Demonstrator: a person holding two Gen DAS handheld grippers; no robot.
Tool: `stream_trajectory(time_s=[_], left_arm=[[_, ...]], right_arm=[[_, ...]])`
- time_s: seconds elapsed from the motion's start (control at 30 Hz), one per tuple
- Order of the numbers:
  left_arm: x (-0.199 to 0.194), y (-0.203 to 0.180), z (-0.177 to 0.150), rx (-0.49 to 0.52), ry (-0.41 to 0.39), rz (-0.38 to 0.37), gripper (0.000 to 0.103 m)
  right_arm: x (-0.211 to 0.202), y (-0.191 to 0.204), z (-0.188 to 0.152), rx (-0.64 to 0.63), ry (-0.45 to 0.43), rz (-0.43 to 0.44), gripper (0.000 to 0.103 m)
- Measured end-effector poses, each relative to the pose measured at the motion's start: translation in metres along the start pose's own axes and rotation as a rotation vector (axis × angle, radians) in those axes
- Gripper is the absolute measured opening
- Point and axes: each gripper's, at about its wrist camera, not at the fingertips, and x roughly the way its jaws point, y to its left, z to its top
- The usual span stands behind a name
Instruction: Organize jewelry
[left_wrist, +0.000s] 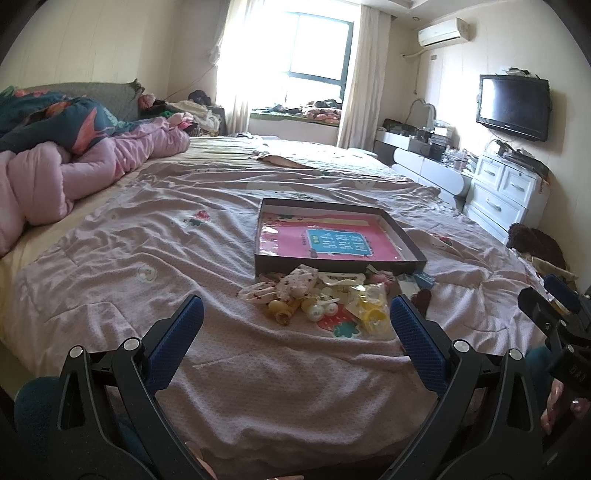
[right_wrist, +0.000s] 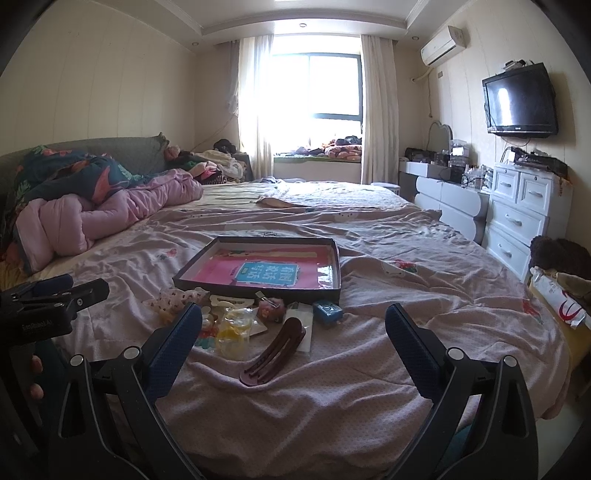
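A shallow dark tray (left_wrist: 336, 263) (right_wrist: 258, 290) with a pink and blue card in its bottom lies on the bed. Along its near edge sits a heap of hair accessories (left_wrist: 317, 299) (right_wrist: 229, 321): floral scrunchies, yellow clips, white clips. A long brown hair clip (right_wrist: 275, 349) lies closest in the right wrist view, and a small blue box (right_wrist: 327, 312) rests beside the tray. My left gripper (left_wrist: 295, 328) is open, short of the heap. My right gripper (right_wrist: 293, 332) is open too, with the brown clip between its fingers' line and nothing held.
A wrinkled pink bedspread (left_wrist: 184, 258) covers the wide bed. Bunched pink and dark floral quilts (left_wrist: 66, 147) lie at the far left. White drawers (right_wrist: 524, 214) and a wall TV (right_wrist: 521, 99) stand at the right. A cluttered box (right_wrist: 561, 291) sits off the bed's right side.
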Motion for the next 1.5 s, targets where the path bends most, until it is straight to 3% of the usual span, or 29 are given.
stream_trajectory(time_s=[0.6, 0.87, 1.03, 1.2, 1.27, 1.33, 1.5], left_arm=[[0.041, 0.039, 0.017, -0.03, 0.081, 0.098, 0.093], [0.084, 0.032, 0.025, 0.024, 0.207, 0.054, 0.093], [0.109, 0.017, 0.029, 0.088, 0.23, 0.026, 0.093], [0.135, 0.018, 0.034, 0.069, 0.26, 0.034, 0.093], [0.144, 0.02, 0.035, 0.064, 0.273, 0.027, 0.093], [0.154, 0.024, 0.032, 0.059, 0.287, 0.018, 0.092], [0.167, 0.027, 0.023, 0.042, 0.33, -0.045, 0.084]], right_arm=[[0.083, 0.006, 0.01, 0.041, 0.164, 0.059, 0.097], [0.114, 0.004, 0.012, 0.071, 0.205, 0.038, 0.097], [0.131, -0.004, -0.001, 0.106, 0.268, 0.022, 0.097], [0.144, -0.007, -0.013, 0.125, 0.322, 0.012, 0.096], [0.151, -0.007, -0.018, 0.138, 0.347, 0.014, 0.091], [0.158, -0.007, -0.024, 0.158, 0.381, 0.026, 0.078], [0.177, -0.006, -0.039, 0.218, 0.473, 0.056, 0.067]])
